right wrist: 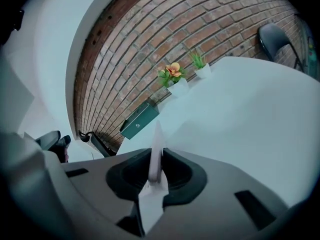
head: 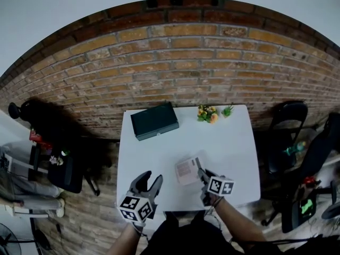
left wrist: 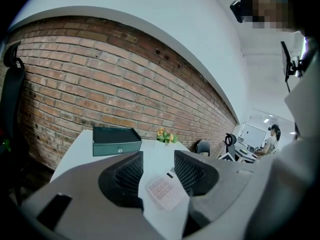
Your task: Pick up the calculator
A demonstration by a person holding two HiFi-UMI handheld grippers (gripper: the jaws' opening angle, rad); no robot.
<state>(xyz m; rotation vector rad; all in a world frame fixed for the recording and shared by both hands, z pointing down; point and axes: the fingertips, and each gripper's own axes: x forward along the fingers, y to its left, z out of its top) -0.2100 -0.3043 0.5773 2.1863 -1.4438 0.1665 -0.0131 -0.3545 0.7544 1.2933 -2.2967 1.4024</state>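
Observation:
The calculator (head: 187, 170), pale pink-white with rows of keys, is near the front of the white table (head: 234, 142). My right gripper (head: 202, 175) is shut on its right edge. In the right gripper view the calculator (right wrist: 156, 156) stands edge-on, pinched between the two dark pads. Whether it has left the tabletop I cannot tell. My left gripper (head: 151, 178) is at the table's front left, open and holding nothing. In the left gripper view the calculator (left wrist: 162, 190) shows beyond the spread jaws of my left gripper (left wrist: 157, 171), not touched by them.
A dark green box (head: 154, 120) lies at the table's back left. A small pot of orange flowers (head: 207, 113) and a small green plant (head: 228, 110) stand at the back edge, before a brick wall. Black chairs (head: 288, 124) stand to the right.

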